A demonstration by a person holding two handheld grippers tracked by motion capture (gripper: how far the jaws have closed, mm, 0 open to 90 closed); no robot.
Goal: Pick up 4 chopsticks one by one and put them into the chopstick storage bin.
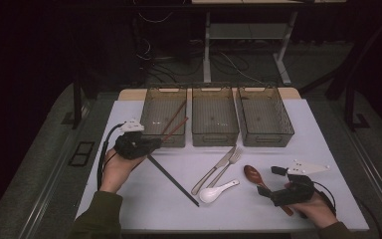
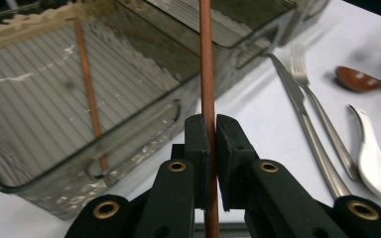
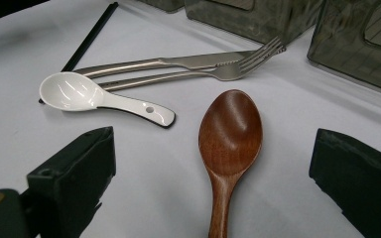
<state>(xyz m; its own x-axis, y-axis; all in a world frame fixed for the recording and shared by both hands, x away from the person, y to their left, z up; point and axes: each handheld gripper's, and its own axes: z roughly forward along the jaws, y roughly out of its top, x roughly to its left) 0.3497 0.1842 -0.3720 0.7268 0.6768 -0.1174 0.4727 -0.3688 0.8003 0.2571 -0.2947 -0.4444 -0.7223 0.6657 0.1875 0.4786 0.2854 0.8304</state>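
We hold a brown chopstick in our left gripper, whose fingers are squeezed tight on it from both sides. The chopstick points up and away from the fingers, and its far end leans over the front wall of the left bin. Another brown chopstick already lies inside that bin, and its long way runs almost the same as ours. So the bin is right ahead of the left fingers, and we think the next move is to slide the stick forward along its length and let it drop in. A black chopstick lies slanted on the desk just beside the left hand. Our right gripper has its fingers wide open and holds nothing, with a wooden spoon lying between them, bowl pointing away.
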